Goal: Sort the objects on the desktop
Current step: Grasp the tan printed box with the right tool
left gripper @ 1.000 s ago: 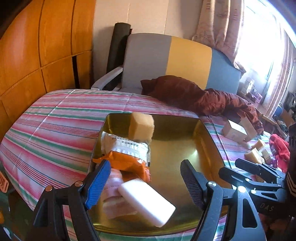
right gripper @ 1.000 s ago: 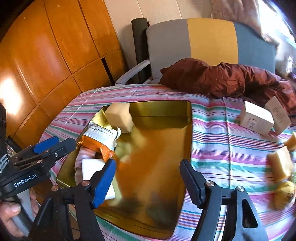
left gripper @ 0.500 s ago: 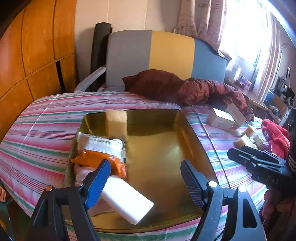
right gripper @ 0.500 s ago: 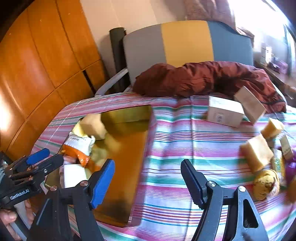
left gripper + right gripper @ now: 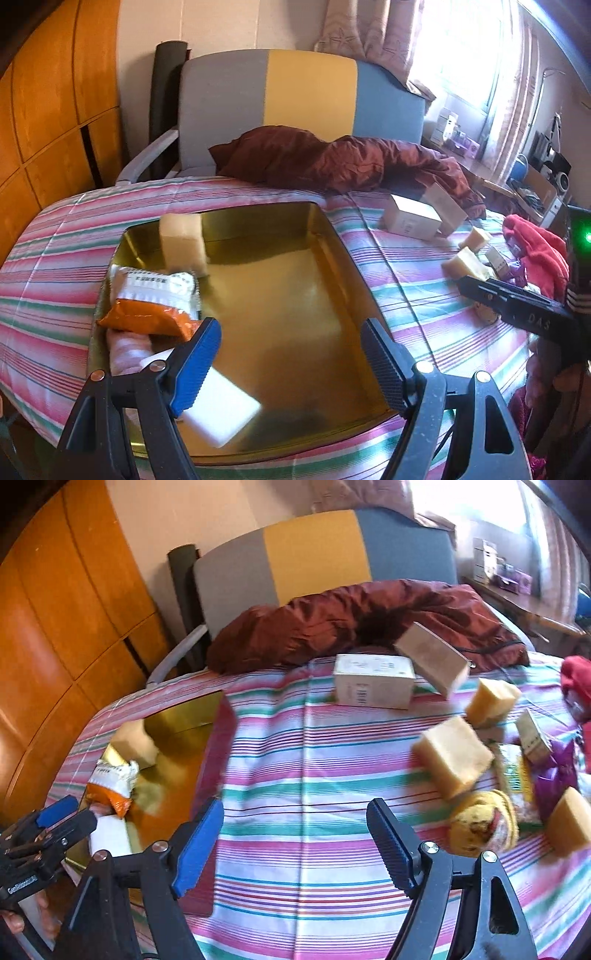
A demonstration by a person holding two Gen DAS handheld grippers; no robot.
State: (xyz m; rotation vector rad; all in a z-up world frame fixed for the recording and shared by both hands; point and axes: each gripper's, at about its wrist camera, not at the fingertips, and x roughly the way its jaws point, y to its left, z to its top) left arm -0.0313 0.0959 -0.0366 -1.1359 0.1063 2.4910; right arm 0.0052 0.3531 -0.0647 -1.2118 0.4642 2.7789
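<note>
Striped cloth (image 5: 303,760) covers the desk under both of your tongs, and the gold tray (image 5: 295,295) is your landmark.

Your left tongs (image 5: 291,354) hang over the tray's near end, jaws wide apart with nothing between them. Just under the blue pad, in the tray's near left corner, lies a white block (image 5: 221,417), with a pink roll (image 5: 127,350) touching it on the far side. Beyond that, along the tray's left wall, an orange-and-white packet (image 5: 151,299) rests on the roll, and a sponge (image 5: 183,240) stands upright at the tray's far left corner. The right half of the tray is bare metal.

Your right tongs (image 5: 295,842) are to the right of the tray, over bare cloth; the jaws are opening and hold nothing. Near their right finger, well apart from the tray, sits a blurred pile: a yellow knit ball (image 5: 480,819), a sponge cube (image 5: 452,760), two more sponges (image 5: 493,698) and (image 5: 569,825), a purple wrapper (image 5: 557,775). Farther back, right of the tray's far end, a white box (image 5: 373,681) lies flat with a brown box (image 5: 430,657) leaning tilted against it. Behind everything, a maroon cushion (image 5: 332,162) lies on a grey, yellow and blue chair (image 5: 306,88).
</note>
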